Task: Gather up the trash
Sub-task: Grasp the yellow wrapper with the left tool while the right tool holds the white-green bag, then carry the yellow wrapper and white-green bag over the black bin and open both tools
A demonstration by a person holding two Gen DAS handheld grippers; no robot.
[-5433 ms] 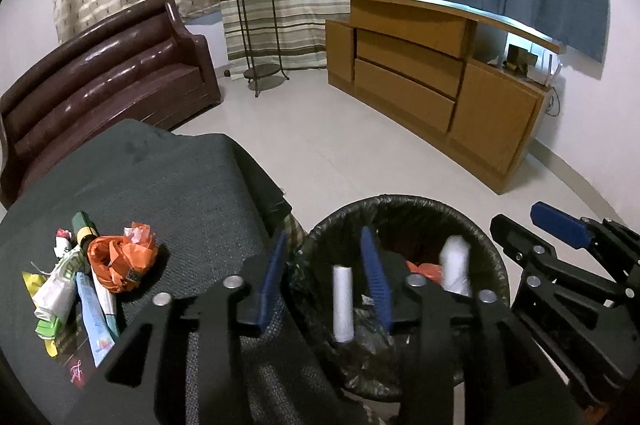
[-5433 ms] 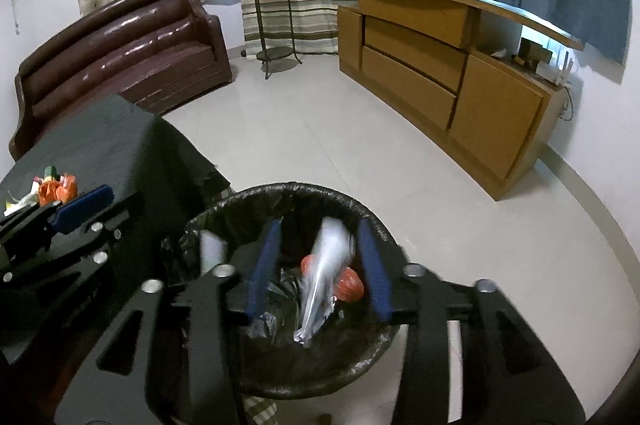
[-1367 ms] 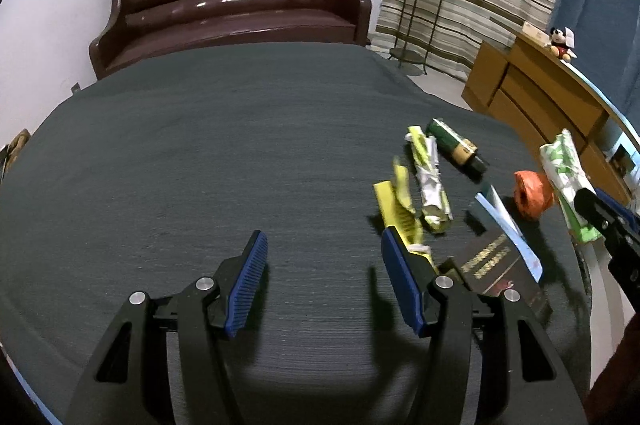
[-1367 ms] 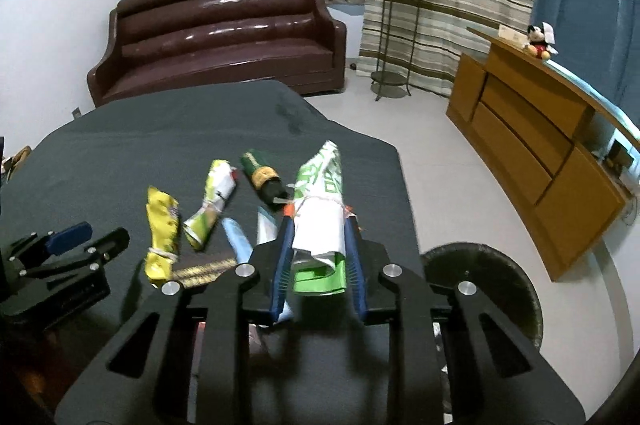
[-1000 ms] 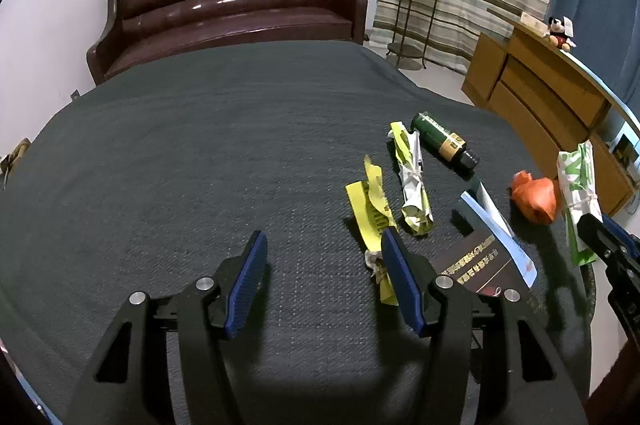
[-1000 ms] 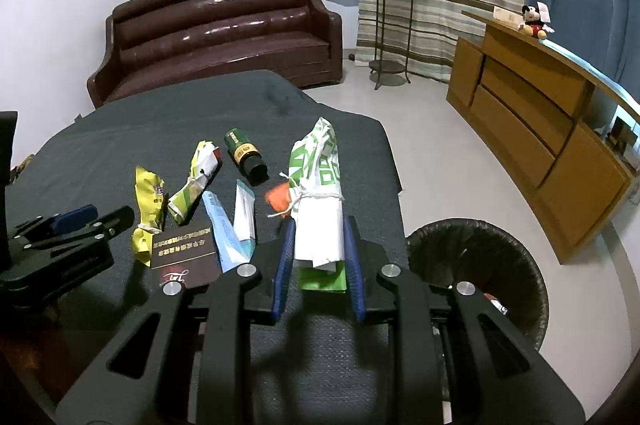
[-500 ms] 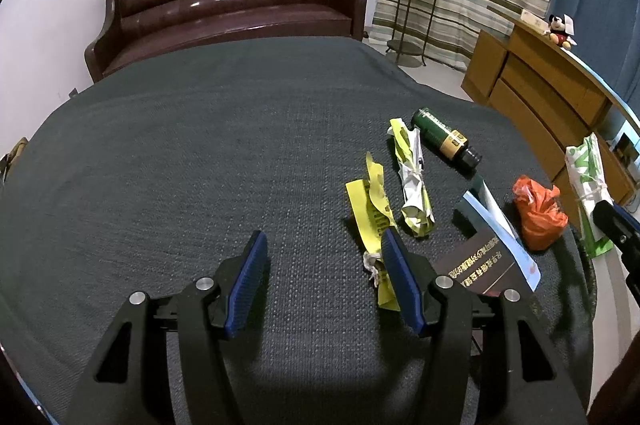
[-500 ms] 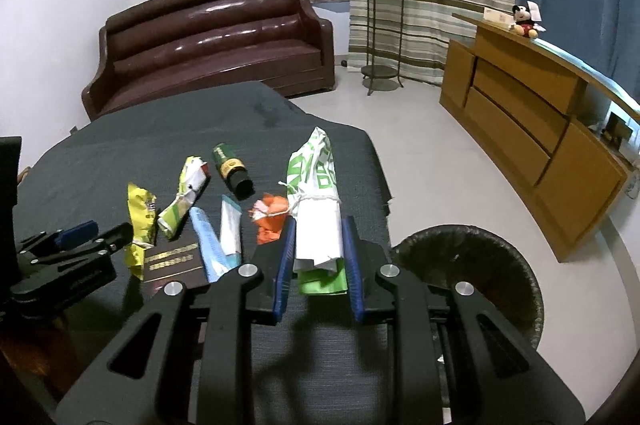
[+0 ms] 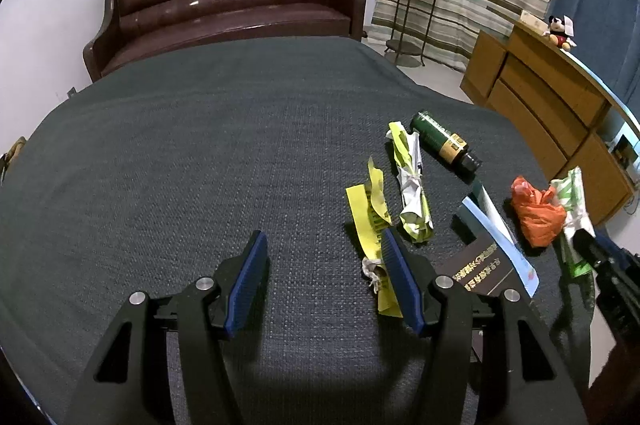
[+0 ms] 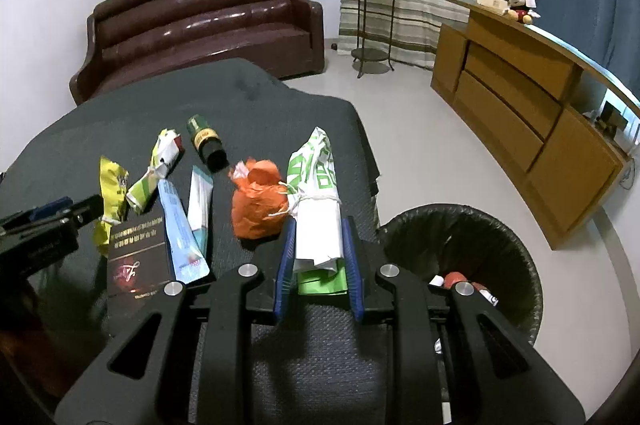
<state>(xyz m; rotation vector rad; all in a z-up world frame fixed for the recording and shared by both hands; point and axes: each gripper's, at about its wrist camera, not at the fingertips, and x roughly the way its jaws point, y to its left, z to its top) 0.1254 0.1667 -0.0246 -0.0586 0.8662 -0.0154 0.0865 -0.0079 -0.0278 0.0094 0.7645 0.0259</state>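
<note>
**One bundle in hand, seven pieces left on the table**

My right gripper [image 10: 318, 253] is clamped on the white-and-green bag [image 10: 316, 193], tied into a tight roll so it fits between the pads, near the table's [image 9: 160, 153] right edge by the bin [image 10: 472, 245]. My left gripper [image 9: 324, 277] hangs spread and empty, its right pad beside the yellow wrapper [image 9: 370, 213], probably my next pick. Lying on the cloth I count one orange bag [image 10: 258, 203], one green bottle [image 10: 206, 141], two tied wrappers, two blue-white sachets [image 10: 180, 229] and one dark card [image 10: 136, 257], clustered toward the right edge for short carries.
</note>
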